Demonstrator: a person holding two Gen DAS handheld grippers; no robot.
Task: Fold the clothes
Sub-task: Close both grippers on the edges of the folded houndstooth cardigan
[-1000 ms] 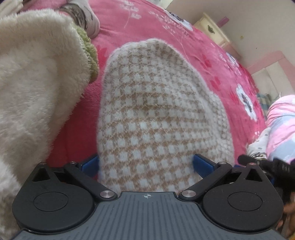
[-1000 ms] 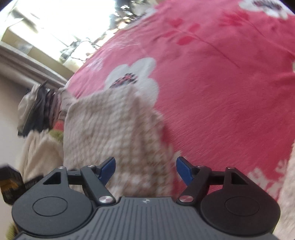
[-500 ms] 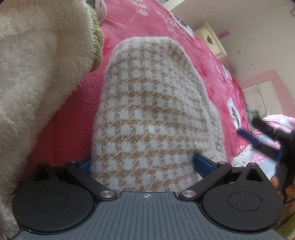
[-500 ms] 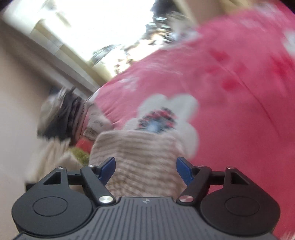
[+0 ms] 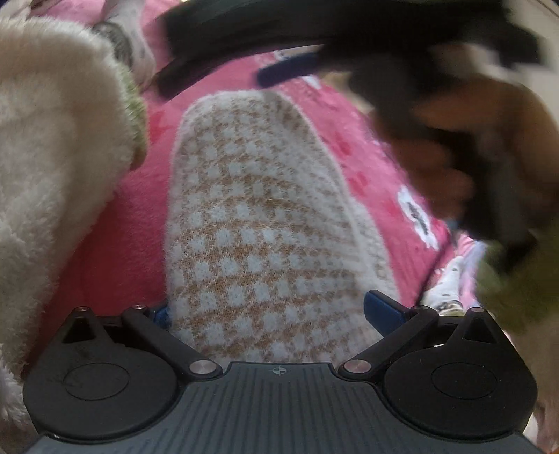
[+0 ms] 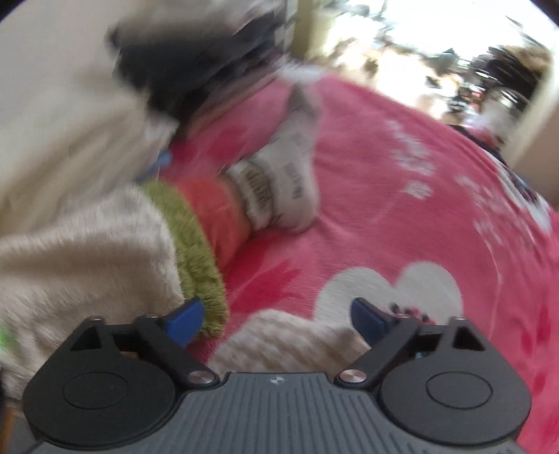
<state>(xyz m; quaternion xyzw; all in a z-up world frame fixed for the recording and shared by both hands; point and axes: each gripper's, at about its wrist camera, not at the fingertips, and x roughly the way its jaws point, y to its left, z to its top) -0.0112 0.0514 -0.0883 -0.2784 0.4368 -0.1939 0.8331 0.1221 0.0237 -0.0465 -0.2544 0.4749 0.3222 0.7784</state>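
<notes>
Left wrist — pink floral blanket [image 5: 115, 223].

This is a home bedroom. A plush pink blanket printed with white flowers and red sprigs [image 6: 401, 195] covers a bed that fills nearly the whole view. Soft clothes lie loose on it: a fuzzy cream fleece garment with a green cuff [image 5: 52, 146] at nine o'clock in the left wrist view, and a tan-and-white checked knit piece [image 5: 265, 216] in the middle. At one o'clock in the right wrist view, a bright window [image 6: 394, 31] glares with daylight.
</notes>
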